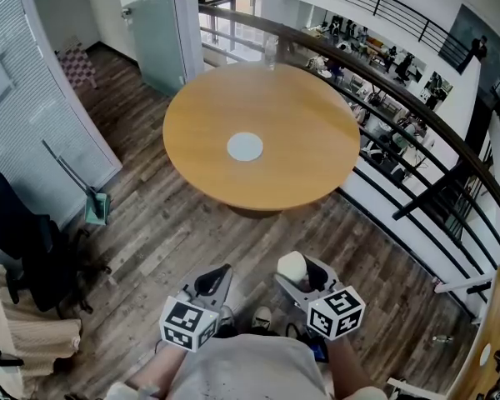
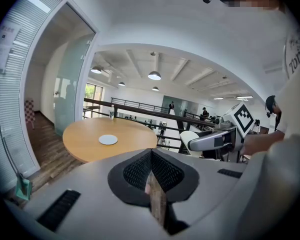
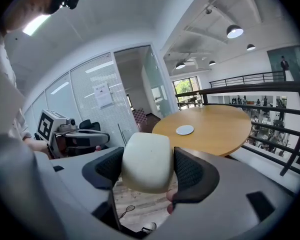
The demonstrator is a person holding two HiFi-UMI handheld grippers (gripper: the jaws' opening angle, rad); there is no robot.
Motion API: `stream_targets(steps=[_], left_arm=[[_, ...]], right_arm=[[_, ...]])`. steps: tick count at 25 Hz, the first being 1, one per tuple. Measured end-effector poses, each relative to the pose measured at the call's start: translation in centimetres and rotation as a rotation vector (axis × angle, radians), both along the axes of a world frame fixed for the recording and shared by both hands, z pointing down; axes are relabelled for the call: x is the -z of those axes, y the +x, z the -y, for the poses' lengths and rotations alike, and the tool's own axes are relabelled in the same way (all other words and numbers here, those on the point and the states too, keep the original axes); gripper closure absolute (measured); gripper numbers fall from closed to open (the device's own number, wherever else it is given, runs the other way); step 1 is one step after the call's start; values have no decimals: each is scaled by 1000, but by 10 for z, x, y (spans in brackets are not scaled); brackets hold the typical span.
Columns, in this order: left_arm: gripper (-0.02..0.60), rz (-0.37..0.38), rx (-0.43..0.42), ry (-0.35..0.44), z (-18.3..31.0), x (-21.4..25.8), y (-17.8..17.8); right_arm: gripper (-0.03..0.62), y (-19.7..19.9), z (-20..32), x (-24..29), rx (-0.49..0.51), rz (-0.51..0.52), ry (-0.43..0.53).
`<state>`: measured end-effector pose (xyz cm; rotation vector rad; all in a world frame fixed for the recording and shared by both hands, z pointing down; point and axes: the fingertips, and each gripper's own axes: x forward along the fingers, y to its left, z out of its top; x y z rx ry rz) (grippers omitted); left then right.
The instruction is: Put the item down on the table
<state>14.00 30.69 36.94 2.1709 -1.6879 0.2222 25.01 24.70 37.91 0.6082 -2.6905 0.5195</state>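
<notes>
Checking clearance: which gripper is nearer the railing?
Right. The right gripper, shut on the white item, is on the railing's side, with floor between them. The left gripper sits further off, on the far side of the right one.

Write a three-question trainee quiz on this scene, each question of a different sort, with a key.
1. Multiple choice: what do the jaws of the right gripper hold? A) a cream block B) a cup C) nothing
2. True or false: the left gripper has its jaws together with nothing between them.
3. Short answer: what lies at the middle of the round table?

Key: 1 A. 2 True. 3 A white disc.
</notes>
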Motion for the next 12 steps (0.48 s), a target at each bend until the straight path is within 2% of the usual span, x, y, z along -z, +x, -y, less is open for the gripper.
stream_targets(steps=[12], left_arm=[[560, -16, -30, 22, -12, 1, -32]], right_arm=[[261, -27, -8, 4, -47, -17, 21]])
